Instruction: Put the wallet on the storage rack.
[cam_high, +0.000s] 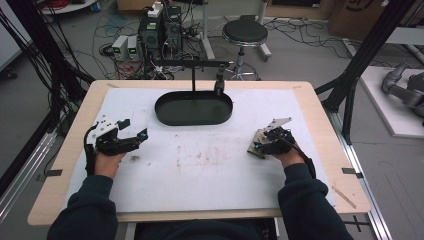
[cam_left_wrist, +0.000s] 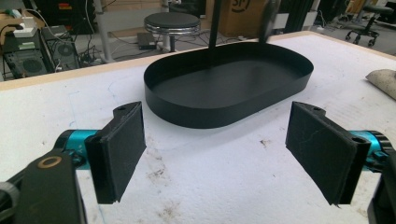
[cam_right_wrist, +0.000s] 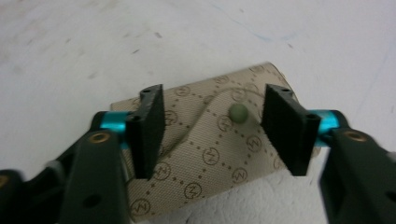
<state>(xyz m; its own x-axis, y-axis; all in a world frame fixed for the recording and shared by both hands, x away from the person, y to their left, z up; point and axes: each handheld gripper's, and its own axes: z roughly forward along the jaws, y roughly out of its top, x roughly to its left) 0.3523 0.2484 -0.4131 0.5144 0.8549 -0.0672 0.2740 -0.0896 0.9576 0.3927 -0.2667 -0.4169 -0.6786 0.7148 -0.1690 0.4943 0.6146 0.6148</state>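
Observation:
A beige patterned pouch (cam_right_wrist: 210, 154) with a small green snap button (cam_right_wrist: 238, 113) lies flat on the white mat, at the right in the high view (cam_high: 254, 151). My right gripper (cam_right_wrist: 215, 119) hovers just over it, open, one jaw on each side of the flap; in the high view the right gripper (cam_high: 261, 142) is on top of the pouch. My left gripper (cam_high: 135, 128) rests at the left of the mat, open and holding nothing. Seen from the left gripper (cam_left_wrist: 215, 135), a black oval tray (cam_left_wrist: 224, 109) stands straight ahead, and the pouch's edge (cam_left_wrist: 385, 79) shows at the far right.
The black tray (cam_high: 165, 116) sits at the back centre of the mat, with a black stand (cam_high: 193, 75) and hanging clip (cam_high: 219, 85) behind it. The mat's middle (cam_high: 200, 155) is stained. A stool (cam_high: 244, 32) and cables are on the floor beyond the table.

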